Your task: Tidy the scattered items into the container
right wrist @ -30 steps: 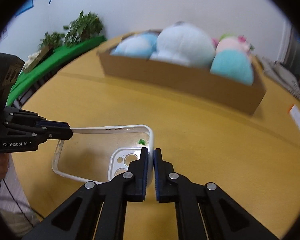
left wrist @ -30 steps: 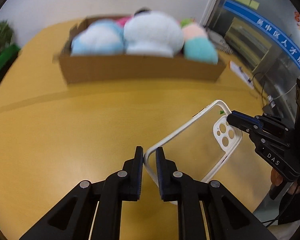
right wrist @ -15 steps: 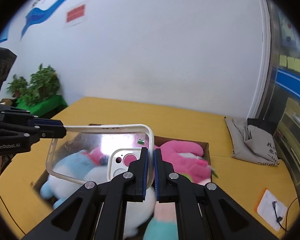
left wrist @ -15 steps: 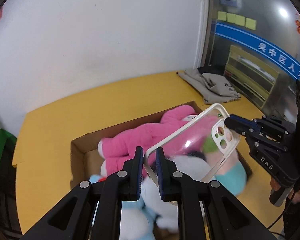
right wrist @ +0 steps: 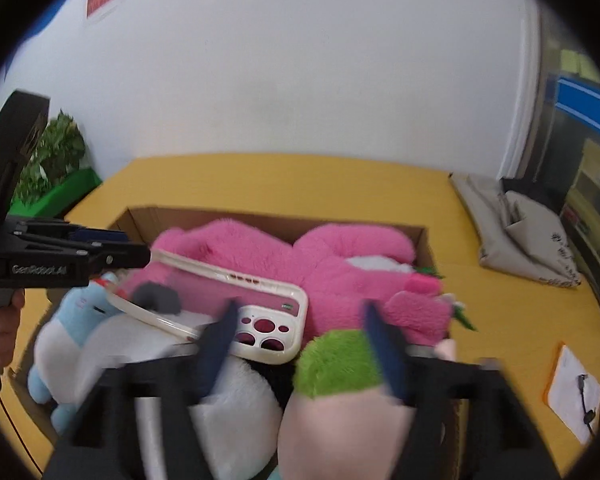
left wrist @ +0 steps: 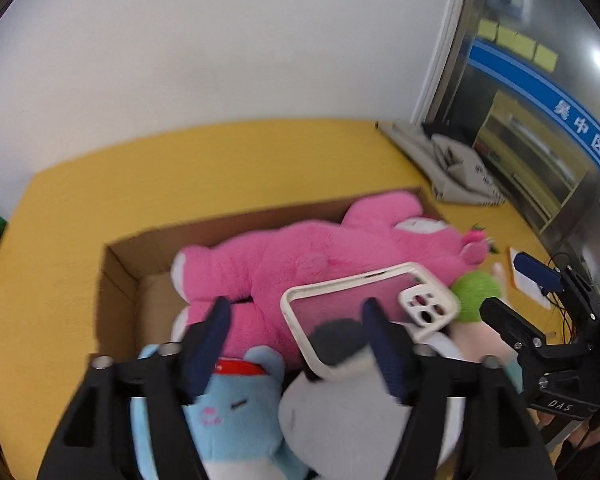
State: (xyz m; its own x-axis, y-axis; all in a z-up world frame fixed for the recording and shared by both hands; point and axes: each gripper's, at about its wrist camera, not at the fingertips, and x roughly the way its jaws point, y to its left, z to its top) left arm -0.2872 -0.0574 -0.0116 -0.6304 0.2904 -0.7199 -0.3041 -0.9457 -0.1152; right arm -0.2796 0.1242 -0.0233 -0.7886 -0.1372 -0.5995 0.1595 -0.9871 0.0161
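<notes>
- Clear plastic with a cream rim – the phone case (left wrist: 364, 312) lies tilted on top of the soft toys inside the cardboard box (left wrist: 120, 280), camera cut-outs toward the green-topped toy.
- Neither claw touches the phone case: the left gripper (left wrist: 296, 340) has its jaws opening, blue pads spread wide to either side of the case's lower end, with the case in the gap between them but free of both pads.
- Right gripper (right wrist: 300, 336) is likewise opening, its blurred fingers standing well apart over the box; the case's camera corner sits by its left finger, no pad pressing on it.
- Under the case rests a pink plush (right wrist: 340, 264) stretched across the back of the box, with a light blue plush (left wrist: 236, 412) and a white-and-grey plush (left wrist: 340, 412) nearer the cameras.
- A pale pink toy with a green tuft (right wrist: 336, 360) fills the box's right front corner.
- Yellow table (left wrist: 60, 240) carries the box; a folded grey cloth (right wrist: 520, 228) lies on it to the right, well apart from the box – and a potted plant (right wrist: 56, 156) stands off to the left.
</notes>
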